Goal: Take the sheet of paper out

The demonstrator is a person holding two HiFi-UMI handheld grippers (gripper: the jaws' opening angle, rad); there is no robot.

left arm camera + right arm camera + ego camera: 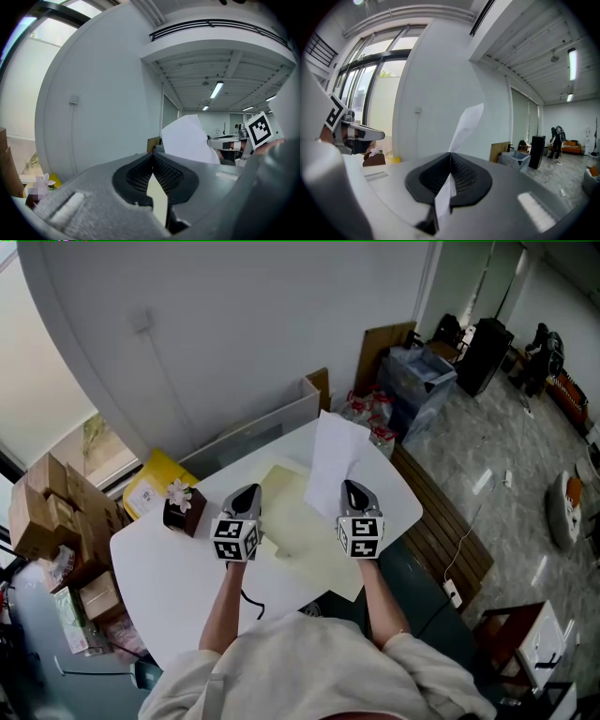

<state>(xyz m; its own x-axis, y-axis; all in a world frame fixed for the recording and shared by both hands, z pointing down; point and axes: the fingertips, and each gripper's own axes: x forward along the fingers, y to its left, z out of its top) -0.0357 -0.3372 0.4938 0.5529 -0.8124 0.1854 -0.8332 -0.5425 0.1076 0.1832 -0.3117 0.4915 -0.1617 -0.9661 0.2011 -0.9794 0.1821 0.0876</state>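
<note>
A white sheet of paper (335, 457) stands up above the white table (159, 573), pinched at its lower edge by my right gripper (354, 489), which is shut on it. In the right gripper view the sheet (465, 125) runs out from between the closed jaws of that gripper (450, 155). A pale yellow envelope (302, 529) lies flat on the table. My left gripper (247, 494) is shut on its near left edge, and a yellowish strip (157, 199) shows between the closed jaws. The white sheet (186, 140) rises to the right of it.
A brown box with a white flower (184, 508) sits left of the left gripper. A yellow packet (153, 486), cardboard boxes (49, 507), a grey board (272, 427), a wooden bench (439, 532) and a blue bin (418, 381) surround the table.
</note>
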